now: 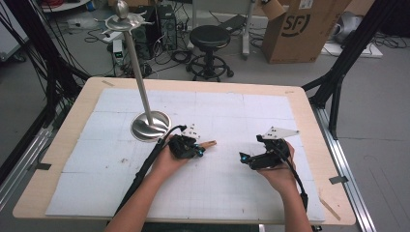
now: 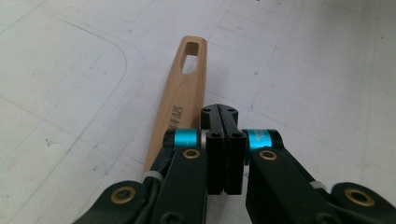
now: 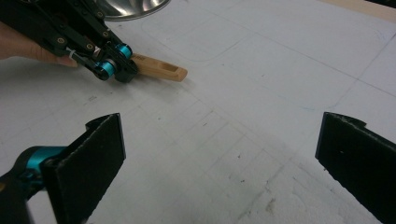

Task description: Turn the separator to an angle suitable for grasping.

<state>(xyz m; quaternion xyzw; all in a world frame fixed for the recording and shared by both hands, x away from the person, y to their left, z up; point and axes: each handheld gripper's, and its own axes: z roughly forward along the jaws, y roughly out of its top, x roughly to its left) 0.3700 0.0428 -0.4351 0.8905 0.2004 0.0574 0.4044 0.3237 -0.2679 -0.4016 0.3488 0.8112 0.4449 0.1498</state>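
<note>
My left tool (image 2: 225, 116) has its jaws pressed together with nothing between them, lying just beside the wooden handle (image 2: 180, 100) on the white table (image 2: 70, 70). My left gripper view reveals the handle's slotted hanging hole and printed lettering, which the high view blurs. My right tool (image 3: 219, 154) stands wide apart, empty, well clear of the handle. The high view adds the metal stand (image 1: 150, 124) behind my left hand (image 1: 167, 162).
</note>
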